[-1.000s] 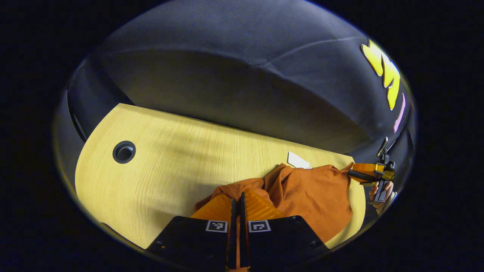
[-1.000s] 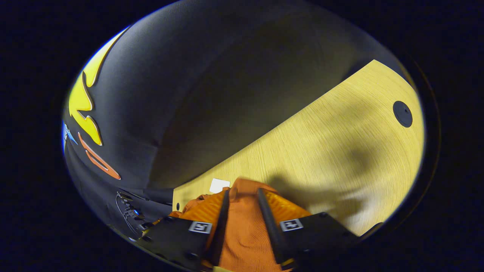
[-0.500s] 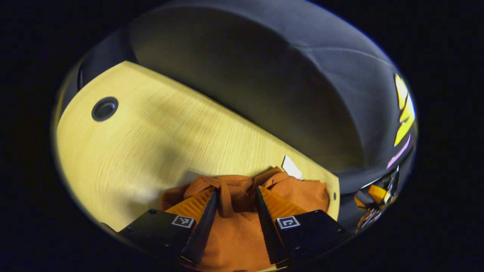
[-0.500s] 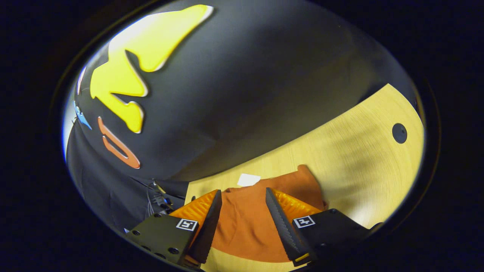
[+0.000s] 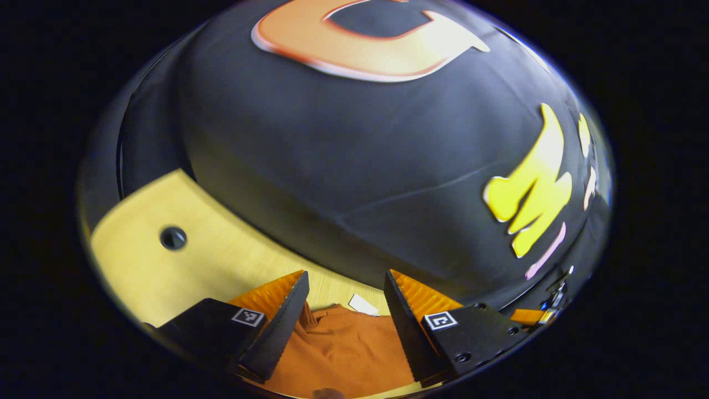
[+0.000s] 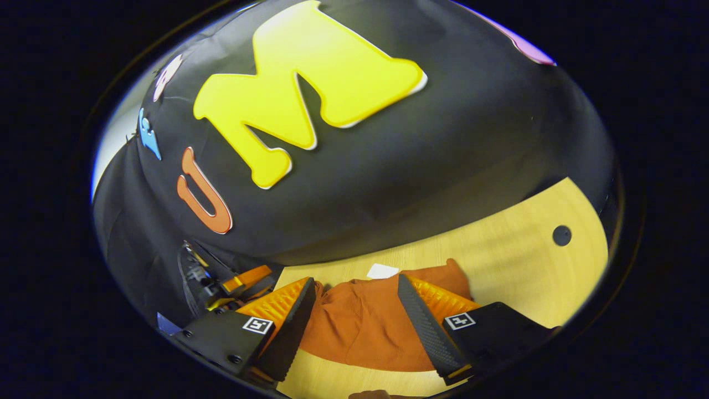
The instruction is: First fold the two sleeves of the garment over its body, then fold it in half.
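Wooden table (image 6: 515,266) bears the orange garment (image 6: 360,327); left claw (image 5: 343,280) and right claw (image 6: 354,285) gape wide.

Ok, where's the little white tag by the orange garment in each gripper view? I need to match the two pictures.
Left gripper view: the white tag lies low at centre, on the table between the open fingers, at the orange garment's far edge.
Right gripper view: the tag lies low at centre, just beyond the garment.
Shared landmark: the round hole in the table.
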Tool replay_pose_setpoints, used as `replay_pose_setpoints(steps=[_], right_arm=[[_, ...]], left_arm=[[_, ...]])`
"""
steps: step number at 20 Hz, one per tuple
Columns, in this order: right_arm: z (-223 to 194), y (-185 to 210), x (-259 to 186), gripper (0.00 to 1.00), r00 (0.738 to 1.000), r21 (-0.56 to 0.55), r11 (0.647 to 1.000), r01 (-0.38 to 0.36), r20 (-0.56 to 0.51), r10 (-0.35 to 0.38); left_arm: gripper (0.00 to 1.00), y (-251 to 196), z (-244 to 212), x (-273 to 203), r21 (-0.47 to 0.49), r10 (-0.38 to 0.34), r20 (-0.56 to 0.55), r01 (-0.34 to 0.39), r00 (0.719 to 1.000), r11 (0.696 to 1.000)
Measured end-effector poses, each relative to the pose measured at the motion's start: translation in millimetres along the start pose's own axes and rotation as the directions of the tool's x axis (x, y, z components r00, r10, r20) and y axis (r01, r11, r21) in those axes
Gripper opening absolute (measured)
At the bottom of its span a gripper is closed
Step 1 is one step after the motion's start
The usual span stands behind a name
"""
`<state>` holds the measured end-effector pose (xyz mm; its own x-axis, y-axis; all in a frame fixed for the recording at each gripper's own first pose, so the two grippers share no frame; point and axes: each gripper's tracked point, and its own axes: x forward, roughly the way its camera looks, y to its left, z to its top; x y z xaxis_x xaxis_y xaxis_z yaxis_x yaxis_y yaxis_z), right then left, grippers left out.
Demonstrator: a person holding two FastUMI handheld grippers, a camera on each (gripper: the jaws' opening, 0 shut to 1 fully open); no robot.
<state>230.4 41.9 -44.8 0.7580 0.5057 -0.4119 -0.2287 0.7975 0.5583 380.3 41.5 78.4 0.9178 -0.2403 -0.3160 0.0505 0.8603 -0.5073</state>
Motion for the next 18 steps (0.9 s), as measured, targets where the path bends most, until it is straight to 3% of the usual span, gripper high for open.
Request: replay_pose_setpoints(steps=[1, 3, 6, 7, 9, 12, 14, 16, 18], right_arm=[[3.4, 6.6, -13.6, 0.96, 1.000, -0.037, 0.999, 0.017, 0.026, -0.016], [9.7, 9.8, -42.1, 0.96, 0.993, -0.136, 0.987, 0.081, 0.092, -0.068], [19.9, 19.3, -94.6, 0.97, 0.967, -0.260, 0.948, 0.185, 0.218, -0.129], [22.3, 14.8, -114.3, 0.97, 0.947, -0.297, 0.921, 0.253, 0.269, -0.174], [25.1, 10.5, -151.2, 0.97, 0.884, -0.339, 0.853, 0.398, 0.389, -0.258], [7.2, 23.8, -200.1, 0.96, 0.814, -0.389, 0.774, 0.500, 0.517, -0.266], [-11.9, 34.5, -223.8, 0.96, 0.780, -0.425, 0.725, 0.542, 0.575, -0.246], [-31.4, 39.8, -252.8, 0.93, 0.752, -0.420, 0.711, 0.564, 0.616, -0.233], [-64.5, 50.6, -263.9, 0.94, 0.773, -0.431, 0.729, 0.531, 0.600, -0.209]], left_arm=[[0.95, -8.5, 9.0, -23.1, 0.071, 0.018, 0.033, -0.021, 0.999, 0.997], [0.98, -27.6, 23.0, -72.0, 0.205, 0.041, 0.105, -0.062, 0.994, 0.977], [0.98, -55.5, 32.1, -141.4, 0.361, 0.079, 0.240, -0.165, 0.968, 0.918], [0.98, -62.8, 33.0, -160.6, 0.388, 0.095, 0.290, -0.207, 0.952, 0.898], [0.98, -82.2, 25.8, -202.8, 0.424, 0.090, 0.366, -0.252, 0.926, 0.870], [0.98, -100.3, -23.8, -244.9, 0.506, 0.088, 0.343, -0.263, 0.935, 0.822], [0.98, -110.7, -55.2, -262.9, 0.470, 0.101, 0.316, -0.249, 0.943, 0.847], [1.00, -122.7, -75.7, -273.4, 0.396, 0.084, 0.318, -0.213, 0.944, 0.893], [0.98, -128.9, -96.8, -282.3, 0.331, 0.084, 0.286, -0.181, 0.954, 0.926]])
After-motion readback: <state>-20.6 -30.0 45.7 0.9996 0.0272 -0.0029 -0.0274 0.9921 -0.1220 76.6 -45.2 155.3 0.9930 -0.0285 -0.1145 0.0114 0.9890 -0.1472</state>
